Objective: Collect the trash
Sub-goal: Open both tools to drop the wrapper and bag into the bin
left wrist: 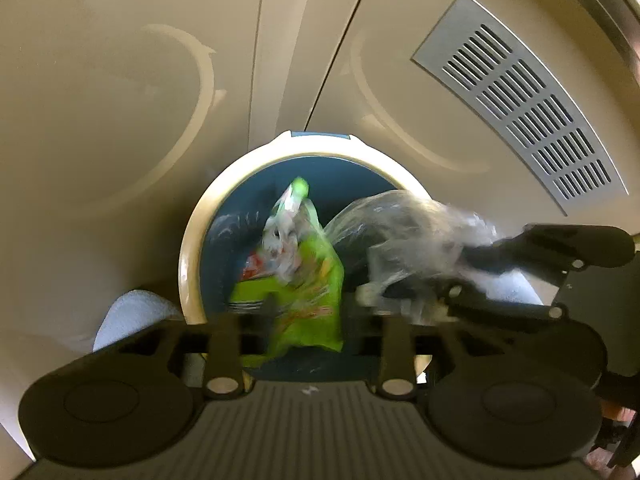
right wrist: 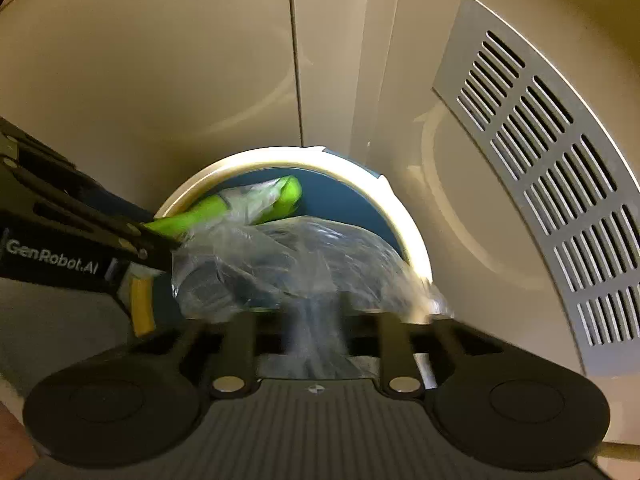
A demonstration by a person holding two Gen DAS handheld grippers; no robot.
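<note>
Dropping trash into the bin, judging by the layout.

Nearest, at 6 o'clock in the left wrist view: holding the left gripper (left wrist: 308, 320) with jaws apart, pressing on nothing, and leaving the green snack wrapper (left wrist: 308, 272) loose and blurred between them, partly inside the bin mouth.

At 6 o'clock in the right wrist view: holding the right gripper (right wrist: 316, 320) likewise unclenched, leaving the clear plastic bag (right wrist: 288, 264) slack between the jaws and billowing toward 3 o'clock, over the rim.

Probably worth doing here: opening wide enough for thin film not to cling to a pad, staying centred over the opening, and nudging the overhanging bag inward before lifting away.

Just beyond: looking down into the round waste bin (left wrist: 192, 248), with its smooth cream rim and dark blue inner wall.

Handling, as a guess: treating the crinkly, glossy wrapper as light and the thin, wrinkled, see-through bag as prone to snagging and drifting.

Farthest, from 10 to 2 o'clock: facing glossy beige cabinet doors (left wrist: 120, 100), flat and parted by a narrow seam, and a grey slotted vent grille (left wrist: 520, 112) at 2 o'clock.
</note>
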